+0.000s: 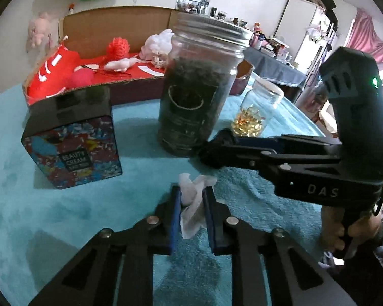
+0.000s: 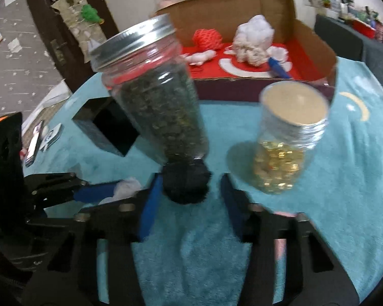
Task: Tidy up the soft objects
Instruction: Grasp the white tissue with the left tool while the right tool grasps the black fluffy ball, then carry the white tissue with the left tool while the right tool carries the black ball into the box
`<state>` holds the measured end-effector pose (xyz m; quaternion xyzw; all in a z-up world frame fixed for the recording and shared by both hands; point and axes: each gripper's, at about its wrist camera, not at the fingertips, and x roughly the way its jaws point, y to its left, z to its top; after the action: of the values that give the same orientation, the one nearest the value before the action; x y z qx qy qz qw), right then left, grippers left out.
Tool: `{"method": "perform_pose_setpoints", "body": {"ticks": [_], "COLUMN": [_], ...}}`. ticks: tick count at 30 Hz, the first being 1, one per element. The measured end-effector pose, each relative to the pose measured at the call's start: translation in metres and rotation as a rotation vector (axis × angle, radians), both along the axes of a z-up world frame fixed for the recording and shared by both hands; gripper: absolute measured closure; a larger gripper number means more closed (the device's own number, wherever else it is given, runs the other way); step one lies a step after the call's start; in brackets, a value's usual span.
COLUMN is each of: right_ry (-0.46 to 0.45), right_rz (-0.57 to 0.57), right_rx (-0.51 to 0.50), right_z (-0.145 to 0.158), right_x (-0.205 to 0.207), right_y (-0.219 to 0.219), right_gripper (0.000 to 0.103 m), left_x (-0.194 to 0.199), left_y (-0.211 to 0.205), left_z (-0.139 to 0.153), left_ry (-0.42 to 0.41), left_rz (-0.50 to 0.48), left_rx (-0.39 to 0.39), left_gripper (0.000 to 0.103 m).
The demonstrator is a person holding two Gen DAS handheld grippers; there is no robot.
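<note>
The left tongs (image 1: 191, 199) are clenched on a crumpled white tissue (image 1: 192, 201), pinned between the blue pads (image 1: 175, 214) just above the teal cloth (image 1: 63, 216). The right tongs (image 2: 189, 191) stand released, jaws spread either side of a black fluffy ball (image 2: 185, 183) without gripping it. The ball lies on the cloth touching the foot of the tall jar (image 2: 155, 97) of dark leaves at its 6 o'clock. A small jar (image 2: 283, 148) of yellow capsules stands at the tall jar's 3 o'clock. A printed box (image 1: 71, 137) sits at its 9 o'clock. The cardboard tray (image 1: 120, 20) at 12 o'clock holds a red knitted ball (image 1: 117, 47) and a white fluffy bundle (image 1: 157, 43).
</note>
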<state>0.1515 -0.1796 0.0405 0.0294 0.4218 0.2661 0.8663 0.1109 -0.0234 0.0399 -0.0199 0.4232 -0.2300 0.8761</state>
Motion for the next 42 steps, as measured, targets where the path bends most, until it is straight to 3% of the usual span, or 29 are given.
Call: {"method": "perform_pose_setpoints", "body": {"ticks": [13,27,42], "right_ry": [-0.08,-0.064,-0.049], "right_rz": [-0.026,-0.024,-0.109], "right_rx": [0.035,0.044,0.033], "right_z": [0.026,0.021,0.023], "right_x": [-0.029,-0.04,-0.047], "right_y": [-0.02,-0.021,-0.057], "right_gripper": [0.078,0.079,0.079], "left_x": [0.007,0.004,-0.011], "left_y": [0.003,0.003,0.046], "left_z": [0.026,0.027,0.031], "left_ry": [-0.078,-0.101,-0.108], "left_rz": [-0.016,-0.013,0.094], "left_rx": [-0.011,-0.008,0.027], "left_gripper": [0.087,0.087,0.087]}}
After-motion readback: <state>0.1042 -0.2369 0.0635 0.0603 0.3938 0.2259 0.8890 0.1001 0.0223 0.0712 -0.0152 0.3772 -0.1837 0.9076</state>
